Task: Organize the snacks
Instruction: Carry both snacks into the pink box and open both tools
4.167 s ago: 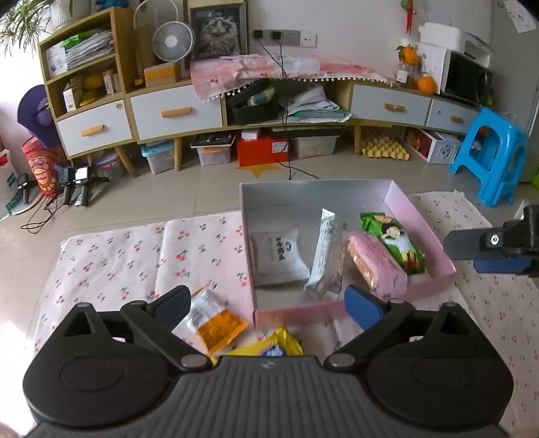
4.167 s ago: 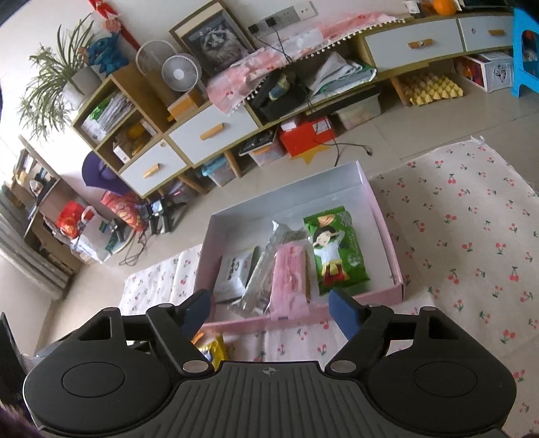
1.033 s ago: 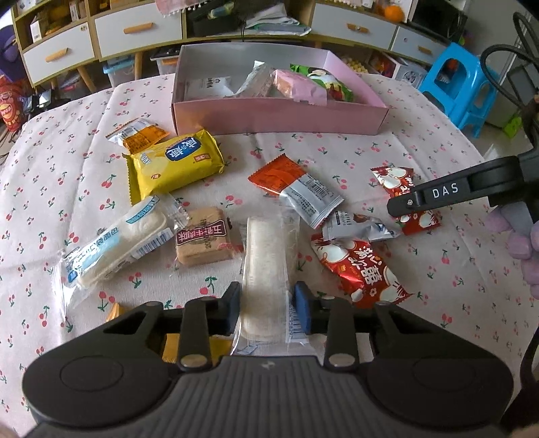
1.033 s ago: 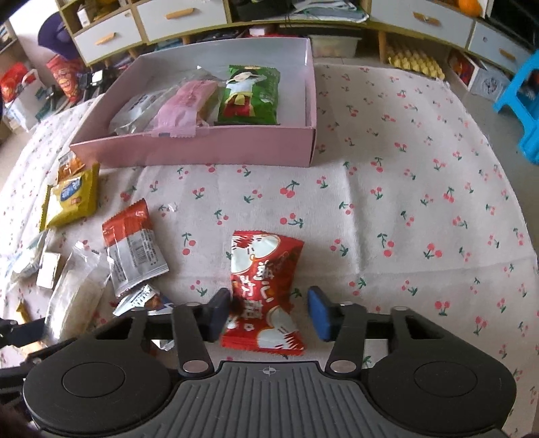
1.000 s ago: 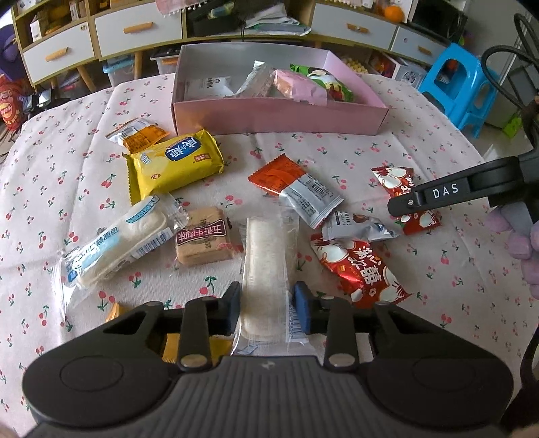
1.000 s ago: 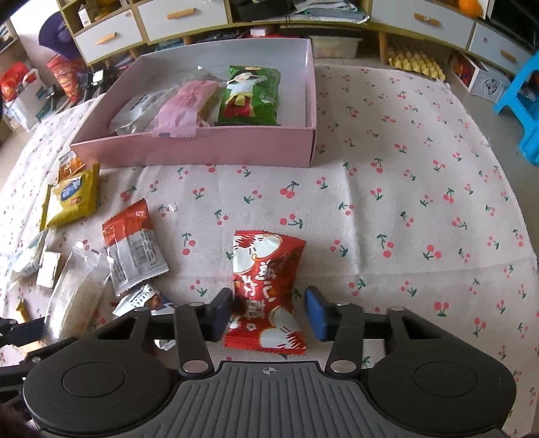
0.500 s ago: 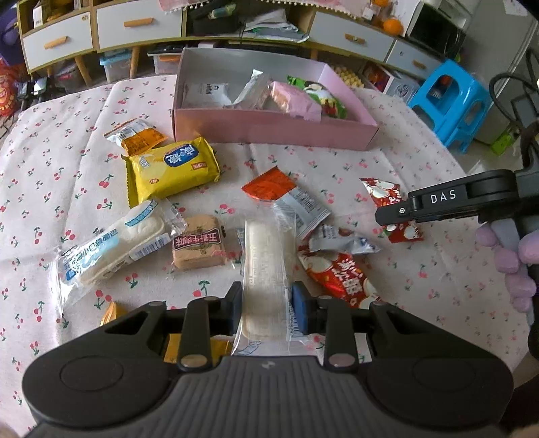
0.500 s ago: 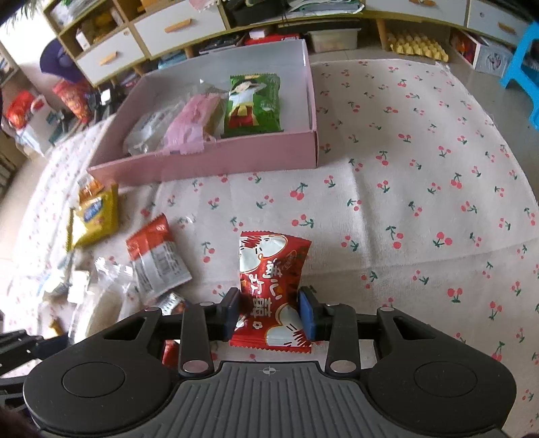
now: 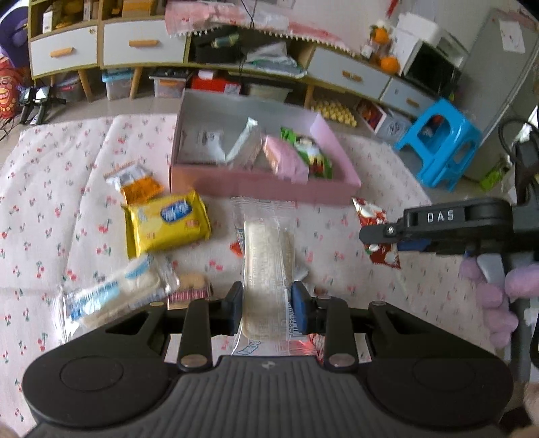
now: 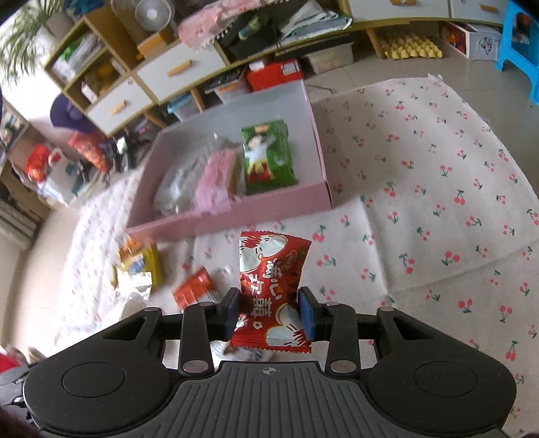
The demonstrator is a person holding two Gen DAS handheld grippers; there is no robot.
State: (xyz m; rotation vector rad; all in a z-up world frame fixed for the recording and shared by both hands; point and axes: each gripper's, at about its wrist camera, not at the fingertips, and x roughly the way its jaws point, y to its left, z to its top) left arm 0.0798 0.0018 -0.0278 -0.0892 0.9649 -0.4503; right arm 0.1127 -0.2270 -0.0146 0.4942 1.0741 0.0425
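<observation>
Left gripper [image 9: 266, 308]: tilted downward, pads clamped on a clear snack pack [image 9: 267, 266].
Right gripper [image 10: 269, 311]: tilted downward (blue pads), clamped on a red snack pack [image 10: 271, 283].

- A lived-in home, probably a living room.
- Long sideboard [image 9: 141, 43] with drawers, storage tubs beneath.
- Desk fan [image 10: 152, 13], potted plant [image 10: 23, 23], blue plastic stool [image 9: 441, 141].
- Cherry-print cloth [image 10: 438, 188] over the floor.
</observation>
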